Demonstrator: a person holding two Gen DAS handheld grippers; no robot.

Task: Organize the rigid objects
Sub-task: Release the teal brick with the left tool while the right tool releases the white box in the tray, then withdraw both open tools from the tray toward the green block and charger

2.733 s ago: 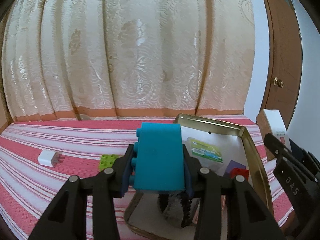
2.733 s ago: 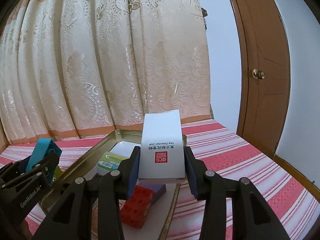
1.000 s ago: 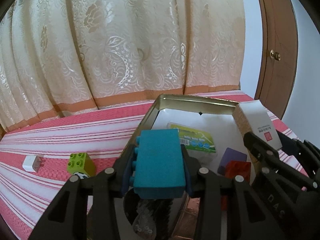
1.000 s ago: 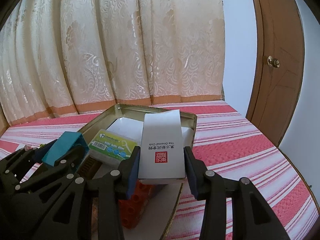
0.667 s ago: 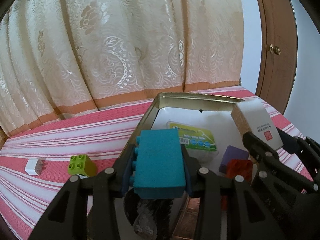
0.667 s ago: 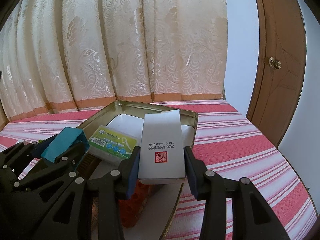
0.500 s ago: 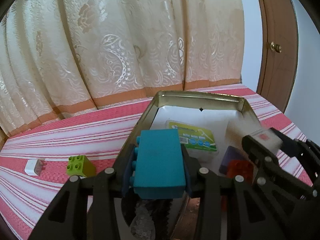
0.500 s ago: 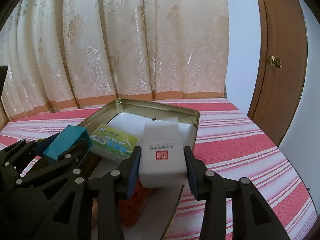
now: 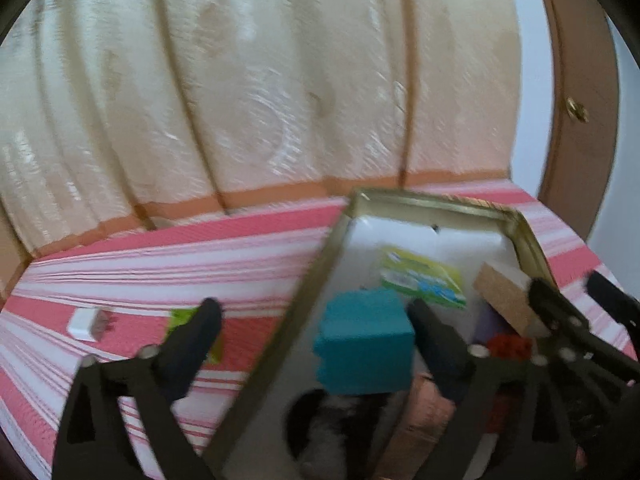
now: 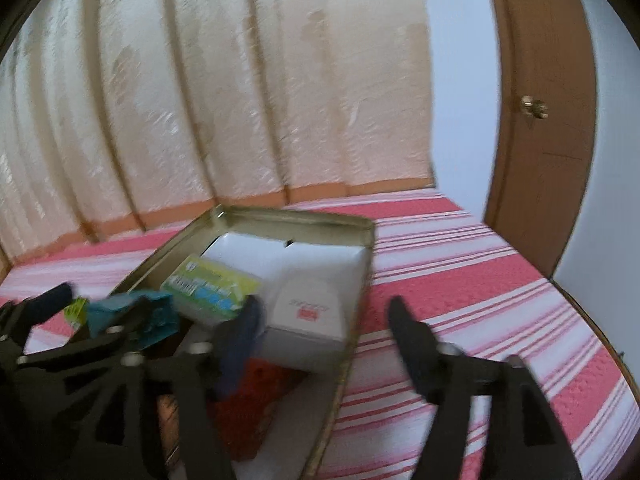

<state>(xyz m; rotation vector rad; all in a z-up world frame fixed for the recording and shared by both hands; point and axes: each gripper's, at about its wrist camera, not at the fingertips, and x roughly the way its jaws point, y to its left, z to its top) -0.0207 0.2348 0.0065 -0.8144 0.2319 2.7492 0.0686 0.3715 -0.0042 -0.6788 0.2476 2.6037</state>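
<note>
A gold metal tin point(image 9: 448, 199) point(image 10: 296, 218) sits on the red striped cloth. My left gripper point(image 9: 314, 320) is open over the tin's left wall; the teal block point(image 9: 366, 340) point(image 10: 132, 316) is loose between the jaws, inside the tin. My right gripper point(image 10: 322, 320) is open over the tin's right wall; the white box with a red seal point(image 10: 308, 314) point(image 9: 506, 298) lies free in the tin below it. The frames are blurred.
The tin also holds a green-labelled packet point(image 9: 422, 276) point(image 10: 210, 286), red bricks point(image 10: 256, 384) and a purple block. A green brick point(image 9: 182, 318) and a white plug point(image 9: 86, 322) lie on the cloth left of the tin. A curtain hangs behind, a wooden door point(image 10: 540, 112) at right.
Both grippers have opened wide. The teal block and the white box, held half a second ago, have dropped out of the jaws into the tin.
</note>
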